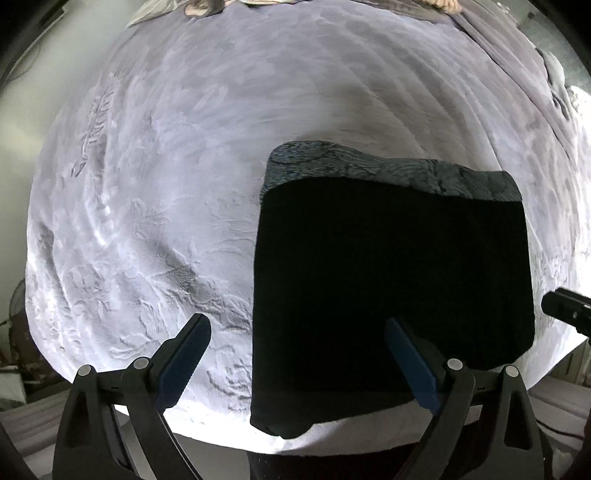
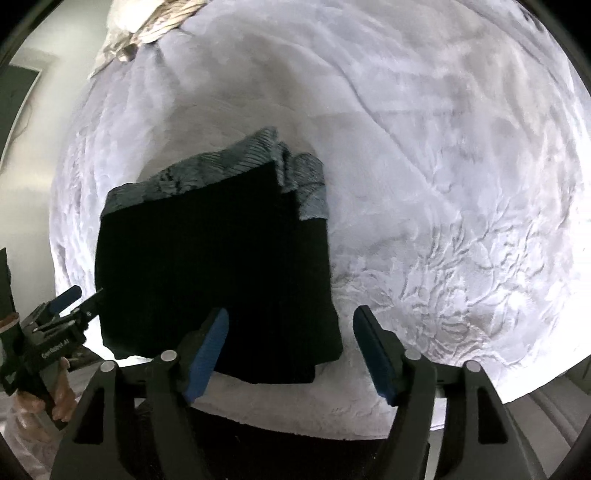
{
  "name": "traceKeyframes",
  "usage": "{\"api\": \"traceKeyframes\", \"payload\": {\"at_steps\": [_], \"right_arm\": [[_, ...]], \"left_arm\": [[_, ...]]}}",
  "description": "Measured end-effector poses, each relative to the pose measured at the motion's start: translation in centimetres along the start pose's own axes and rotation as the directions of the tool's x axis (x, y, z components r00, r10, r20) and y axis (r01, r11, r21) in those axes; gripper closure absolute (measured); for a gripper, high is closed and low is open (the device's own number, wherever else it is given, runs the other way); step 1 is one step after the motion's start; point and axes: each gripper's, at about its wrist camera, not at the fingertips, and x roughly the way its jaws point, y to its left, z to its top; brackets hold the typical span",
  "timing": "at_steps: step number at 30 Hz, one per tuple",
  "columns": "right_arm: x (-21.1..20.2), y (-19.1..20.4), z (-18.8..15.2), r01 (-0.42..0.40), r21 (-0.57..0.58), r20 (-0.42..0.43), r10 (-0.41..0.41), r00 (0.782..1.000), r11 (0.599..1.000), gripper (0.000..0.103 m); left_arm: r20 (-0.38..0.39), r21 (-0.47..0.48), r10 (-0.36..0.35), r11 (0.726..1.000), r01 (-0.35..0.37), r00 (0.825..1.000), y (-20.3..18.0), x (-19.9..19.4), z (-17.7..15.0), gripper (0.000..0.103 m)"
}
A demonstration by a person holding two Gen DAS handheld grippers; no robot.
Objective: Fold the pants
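Note:
The black pants (image 1: 391, 280) lie folded into a compact rectangle on the pale bedspread (image 1: 166, 184), with a grey patterned lining band along the far edge. My left gripper (image 1: 299, 328) is open and empty, its right finger over the pants' near edge. In the right wrist view the pants (image 2: 210, 266) lie left of centre. My right gripper (image 2: 291, 325) is open and empty above the pants' near right corner. The left gripper (image 2: 74, 299) shows at the left edge there, held by a hand.
The embossed light-grey bedspread (image 2: 443, 184) covers the whole bed. A patterned pillow or cloth (image 2: 155, 26) lies at the far end. The bed's near edge runs just below the pants. The right gripper's tip (image 1: 569, 310) shows at the right edge.

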Motion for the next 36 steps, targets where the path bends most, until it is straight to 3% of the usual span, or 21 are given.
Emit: {"api": "traceKeyframes", "payload": {"at_steps": [12, 13, 17, 22, 36], "right_arm": [[-1.1, 3.5, 0.0, 0.065, -0.072, 0.034, -0.062, 0.997, 0.995, 0.023], [-1.1, 3.6, 0.0, 0.068, -0.075, 0.036, -0.066, 0.997, 0.995, 0.023], [-1.2, 4.4, -0.1, 0.09, -0.086, 0.048, -0.086, 0.995, 0.992, 0.022], [-1.7, 4.8, -0.1, 0.123, -0.097, 0.087, -0.115, 0.99, 0.988, 0.014], [-1.9, 4.9, 0.2, 0.185, -0.096, 0.109, -0.175, 0.979, 0.978, 0.013]], "left_arm": [[0.022, -0.019, 0.013, 1.0, -0.013, 1.0, -0.5, -1.5, -0.1, 0.006], [0.022, -0.022, 0.012, 1.0, -0.012, 1.0, -0.5, -1.6, 0.0, 0.001], [0.022, -0.021, 0.01, 1.0, -0.01, 1.0, -0.8, -1.8, 0.0, 0.001], [0.018, -0.01, 0.016, 1.0, -0.015, 1.0, -1.2, -1.9, 0.0, 0.001], [0.024, -0.008, 0.027, 1.0, -0.027, 0.999, -1.7, -2.2, 0.3, 0.001]]}}
